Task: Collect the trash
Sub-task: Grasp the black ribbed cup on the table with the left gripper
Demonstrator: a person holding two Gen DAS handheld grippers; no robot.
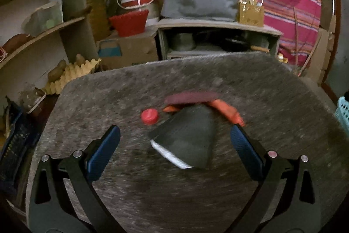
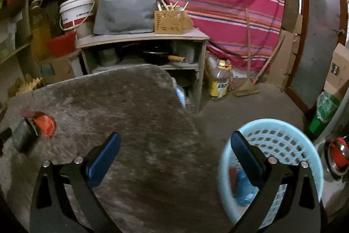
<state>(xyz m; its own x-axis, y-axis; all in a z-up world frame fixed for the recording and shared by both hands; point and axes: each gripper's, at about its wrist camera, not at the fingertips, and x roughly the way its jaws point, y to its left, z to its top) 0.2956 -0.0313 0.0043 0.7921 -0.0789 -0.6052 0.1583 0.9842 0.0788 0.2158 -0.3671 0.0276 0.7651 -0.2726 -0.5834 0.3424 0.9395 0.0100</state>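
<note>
Straddling dark paper cup (image 1: 185, 137), left claw (image 1: 175, 145) held released for pickup; right claw (image 2: 175, 145) released, empty beside blue basket (image 2: 283, 130).

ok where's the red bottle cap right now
In the left wrist view the red bottle cap lies on the grey table, left of the fallen dark paper cup, beside the orange wrapper.

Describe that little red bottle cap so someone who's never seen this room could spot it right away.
Start at the grey table. Near its middle lies a small pile of trash: a tipped dark paper cup and an orange wrapper. The red bottle cap sits just left of the cup, the only small round thing there.
</note>
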